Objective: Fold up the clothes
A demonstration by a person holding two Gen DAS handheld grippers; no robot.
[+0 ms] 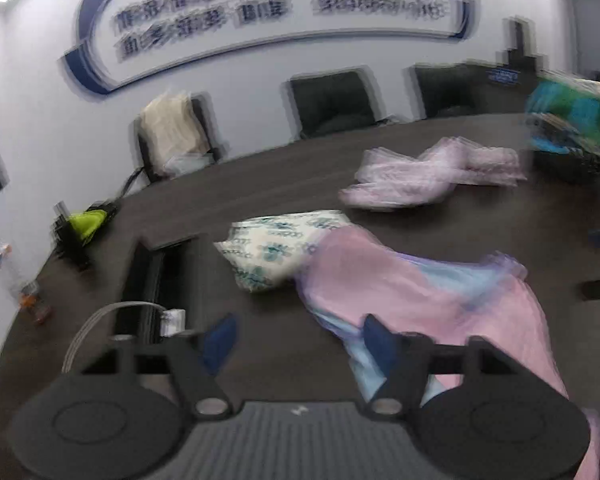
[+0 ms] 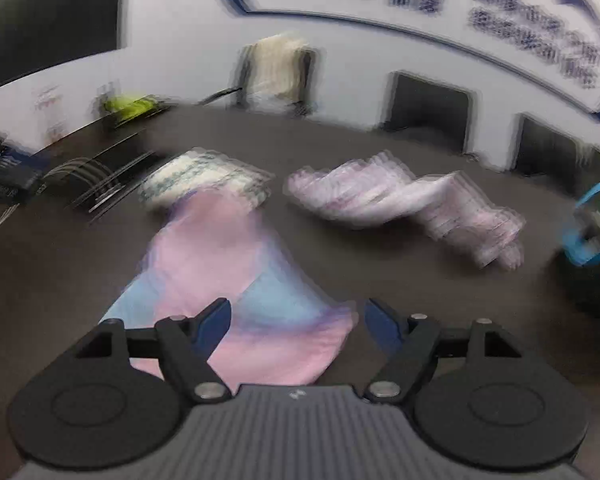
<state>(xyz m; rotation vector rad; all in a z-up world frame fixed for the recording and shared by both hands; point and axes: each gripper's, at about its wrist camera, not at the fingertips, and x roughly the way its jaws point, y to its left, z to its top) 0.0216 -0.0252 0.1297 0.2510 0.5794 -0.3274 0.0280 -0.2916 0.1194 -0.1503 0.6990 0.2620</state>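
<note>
- Left tongs (image 1: 298, 336): jaws spread wide, gripping nothing, held above the dark desk (image 1: 260, 200) at the near edge of the pink-and-blue garment (image 1: 400, 280).
- Right tongs (image 2: 296, 320): jaws spread wide, gripping nothing, directly over the garment's near end (image 2: 268, 320).
- The pink-and-blue garment lies spread on the desk; its far end touches a white teal-printed cloth (image 1: 276, 248).
- A crumpled pale pink garment (image 1: 432, 172) lies farther back, apart from both.
- Both views are motion-blurred.
</note>
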